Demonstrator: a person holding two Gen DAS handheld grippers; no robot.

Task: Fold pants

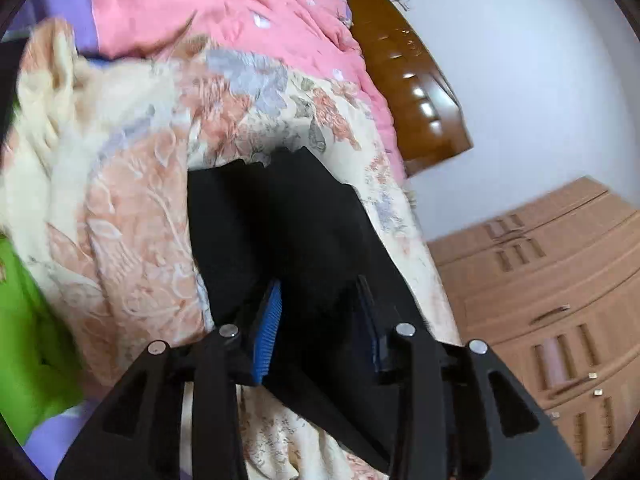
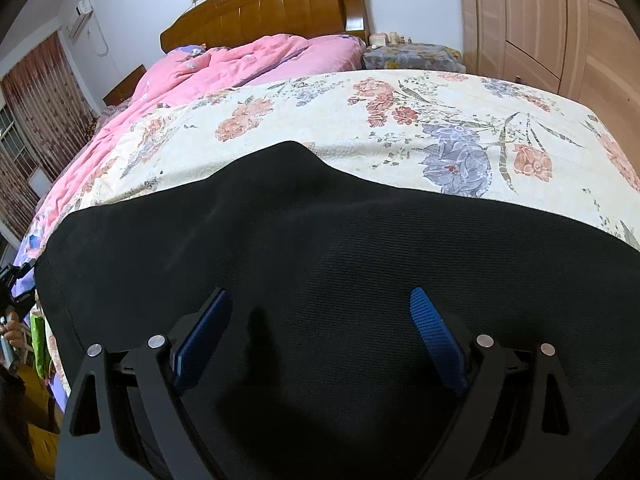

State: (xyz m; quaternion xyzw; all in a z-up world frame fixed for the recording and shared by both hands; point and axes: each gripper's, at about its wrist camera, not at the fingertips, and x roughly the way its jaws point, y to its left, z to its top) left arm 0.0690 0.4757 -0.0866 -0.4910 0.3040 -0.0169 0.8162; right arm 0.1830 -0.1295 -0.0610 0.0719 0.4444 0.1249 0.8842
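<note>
The black pants [image 2: 320, 272] lie spread on the floral bedspread [image 2: 400, 120], directly under and ahead of the right gripper [image 2: 320, 300]. Its blue pads [image 2: 434, 332] stand wide apart above the cloth with nothing between them, and their shadow falls on the fabric below. Ahead of these fingers the pants end in a curved edge with a small raised hump near the middle; to either side the dark cloth runs out past both fingers.

In the left wrist view the pants [image 1: 288, 232] reach forward from the left gripper [image 1: 320, 292] as a long dark panel with a notched far end. Black cloth fills the gap between its blue pads [image 1: 270, 320], though whether the pads actually pinch it or only straddle it I cannot tell; the gap is middling, narrower than the right one.

Beyond the pants' far edge the bedspread lies flat and bare ahead of the right gripper. A rumpled pink quilt [image 2: 240, 60] is piled farther ahead and to its left, before the wooden headboard [image 2: 272, 8]. A wardrobe [image 2: 560, 20] stands off to the right of the bed. Left of the left gripper the bedspread bunches into folds, with a green item [image 1: 28, 340] at that margin.

The left gripper's view is rolled, the room tilted; the right gripper's is level.
</note>
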